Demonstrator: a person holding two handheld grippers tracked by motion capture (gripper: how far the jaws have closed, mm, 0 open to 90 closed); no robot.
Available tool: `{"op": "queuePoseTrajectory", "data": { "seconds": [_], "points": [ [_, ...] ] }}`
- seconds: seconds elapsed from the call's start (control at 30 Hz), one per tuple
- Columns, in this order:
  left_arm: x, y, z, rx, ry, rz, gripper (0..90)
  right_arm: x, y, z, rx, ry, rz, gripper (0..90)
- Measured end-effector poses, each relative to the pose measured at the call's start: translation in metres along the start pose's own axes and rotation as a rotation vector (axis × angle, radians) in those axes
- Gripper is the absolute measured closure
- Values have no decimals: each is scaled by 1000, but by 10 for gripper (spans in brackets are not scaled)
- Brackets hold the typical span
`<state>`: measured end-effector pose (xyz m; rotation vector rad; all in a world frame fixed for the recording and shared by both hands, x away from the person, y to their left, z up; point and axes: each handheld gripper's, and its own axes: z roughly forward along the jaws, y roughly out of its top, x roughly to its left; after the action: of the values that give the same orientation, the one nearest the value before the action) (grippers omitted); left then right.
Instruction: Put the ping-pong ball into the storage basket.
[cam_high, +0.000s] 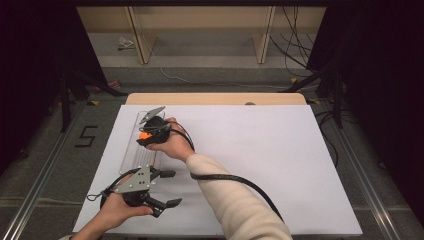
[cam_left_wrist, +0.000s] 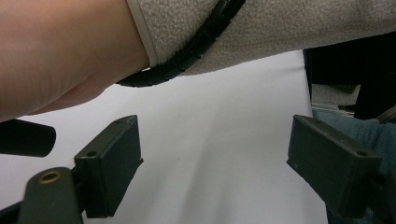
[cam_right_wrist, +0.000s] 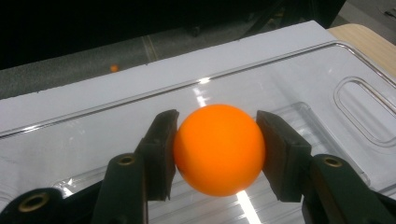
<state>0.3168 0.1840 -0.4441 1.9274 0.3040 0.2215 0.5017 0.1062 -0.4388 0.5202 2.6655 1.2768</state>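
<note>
One round orange ball (cam_right_wrist: 218, 148), clamped in the right gripper (cam_right_wrist: 217, 151) over one clear plastic tray (cam_right_wrist: 327, 74); the left gripper (cam_left_wrist: 212, 170), at seven o'clock, jaws apart, empty.

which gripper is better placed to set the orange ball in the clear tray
Right: the right gripper already clamps the orange ball over the clear tray. The left gripper is open, off the tray.

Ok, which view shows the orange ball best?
The right gripper view: the smooth orange ball sits large between the right gripper jaws, above the clear plastic tray. The high view gives an orange speck.
</note>
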Motion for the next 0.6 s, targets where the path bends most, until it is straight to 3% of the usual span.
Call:
{"op": "queuePoseTrajectory", "data": {
  "seconds": [0.4,0.6],
  "points": [
    [0,0,0,-1,0,0,169,0,2,1,-6,2,-5,499],
    [0,0,0,-3,1,-2,169,1,7,-2,-29,-2,-6,334]
  ]
}}
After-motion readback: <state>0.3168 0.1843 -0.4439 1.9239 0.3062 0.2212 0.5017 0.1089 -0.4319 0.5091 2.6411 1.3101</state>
